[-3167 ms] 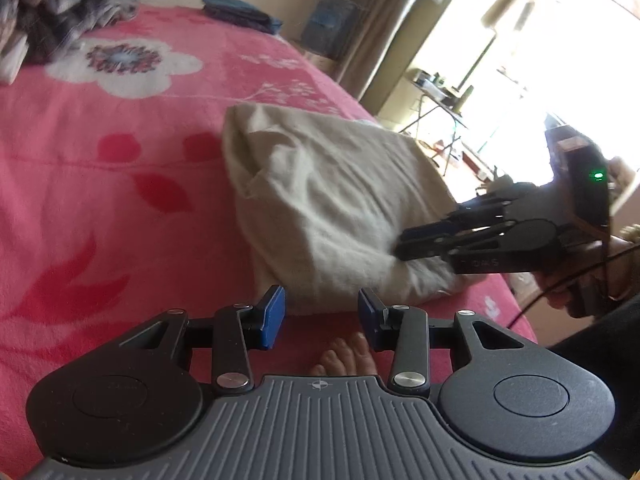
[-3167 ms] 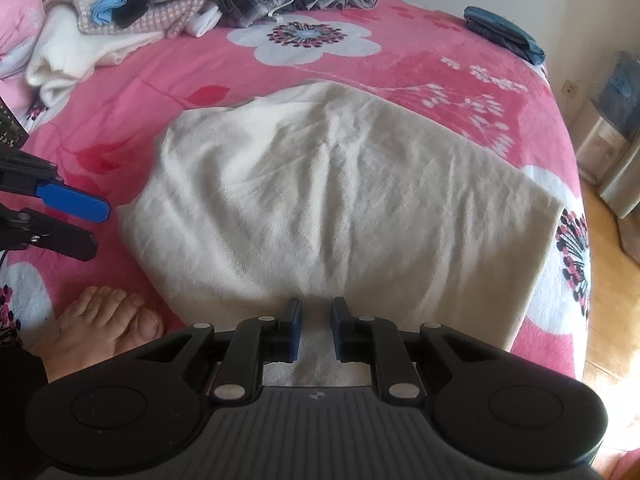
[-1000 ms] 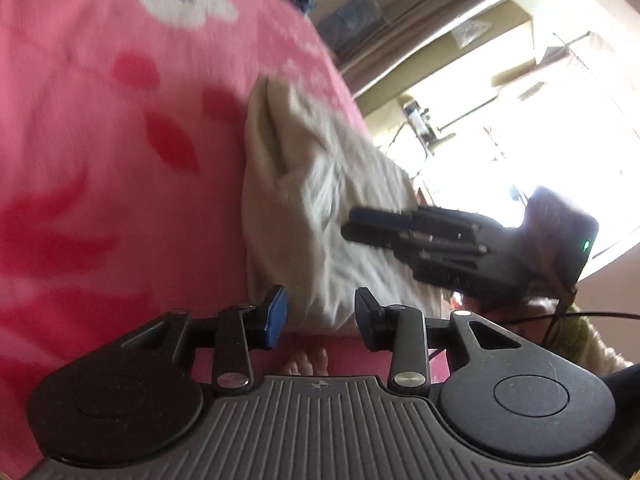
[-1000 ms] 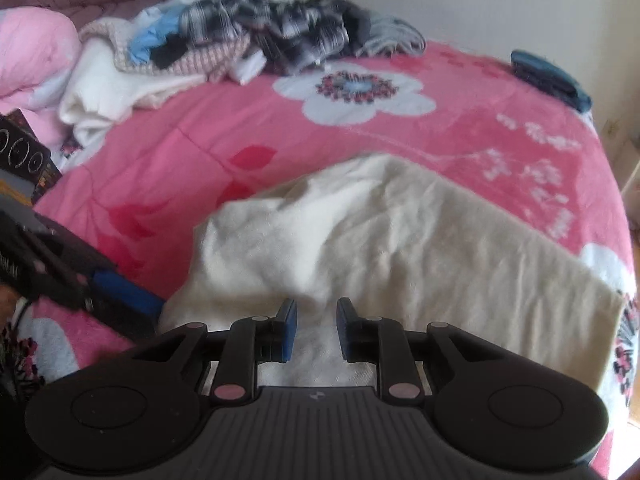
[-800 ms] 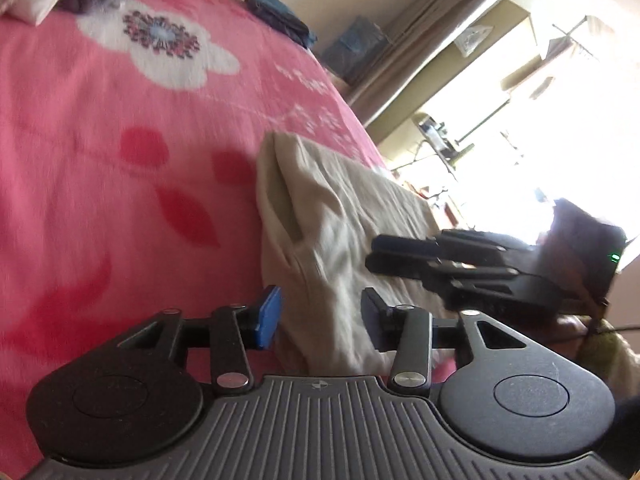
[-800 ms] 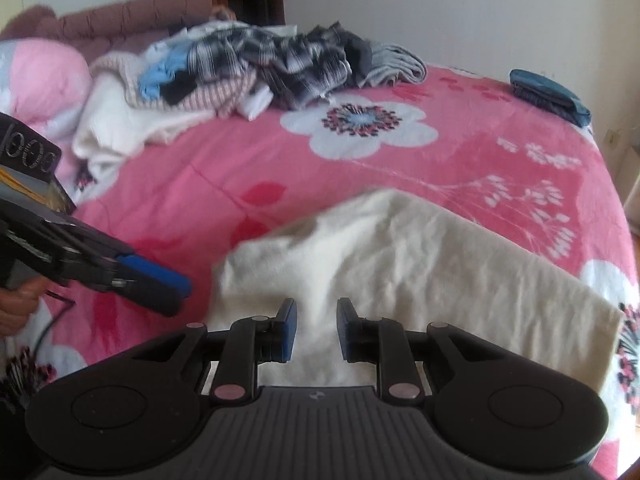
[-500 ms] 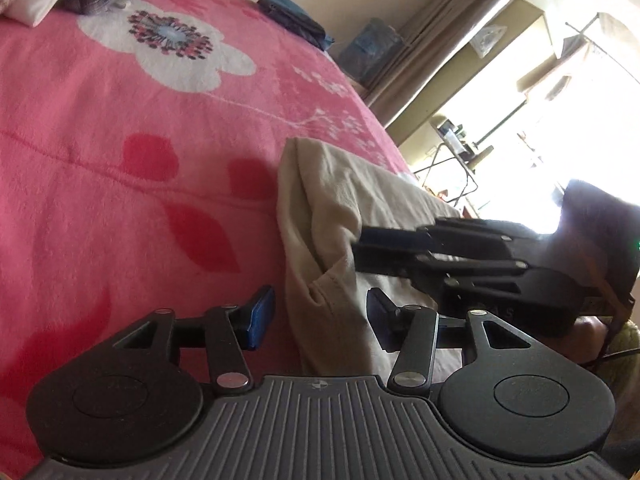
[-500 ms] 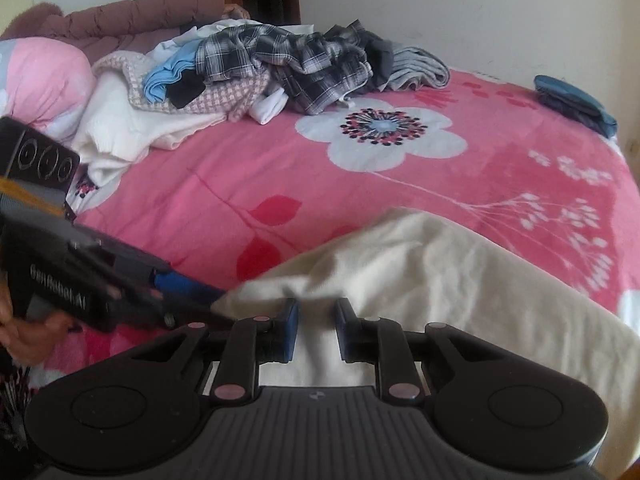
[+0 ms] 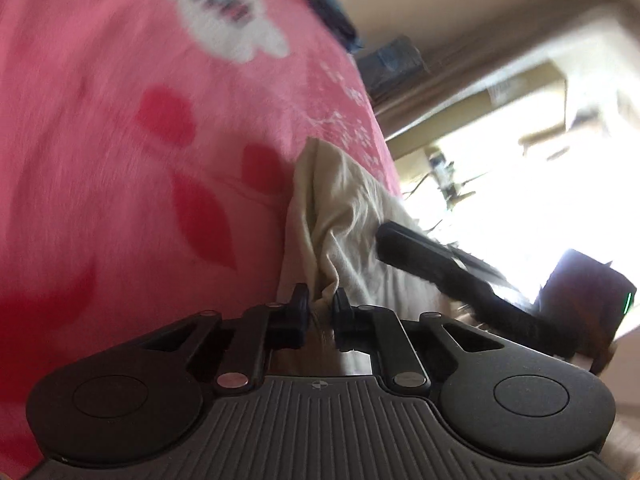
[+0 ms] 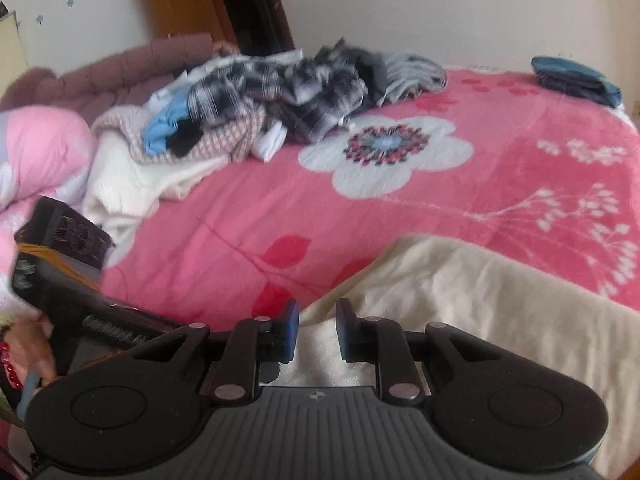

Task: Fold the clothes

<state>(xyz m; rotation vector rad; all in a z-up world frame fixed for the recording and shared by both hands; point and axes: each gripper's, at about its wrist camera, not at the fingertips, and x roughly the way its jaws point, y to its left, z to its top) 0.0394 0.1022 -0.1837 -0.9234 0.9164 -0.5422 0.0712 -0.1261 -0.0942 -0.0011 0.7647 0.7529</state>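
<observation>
A cream garment (image 9: 340,216) lies folded on the pink flowered blanket (image 9: 120,160). My left gripper (image 9: 322,308) is shut on its near corner, and the cloth bunches up between the fingers. In the right wrist view the same cream garment (image 10: 480,300) rises to my right gripper (image 10: 318,320), which is shut on its near edge. The right gripper (image 9: 384,240) also shows in the left wrist view, resting over the cloth. The left gripper's body (image 10: 60,280) and a hand sit at the lower left; its fingertips are hidden there.
A pile of unfolded clothes (image 10: 280,92) lies at the back of the bed, with a pink pillow (image 10: 40,152) to its left. A dark blue folded item (image 10: 576,76) sits at the far right corner. A bright window and furniture lie beyond the bed's edge.
My left gripper was open beside the garment's corner and is now shut on it. The left view has tilted and blurred. The right gripper has risen a little with the cloth.
</observation>
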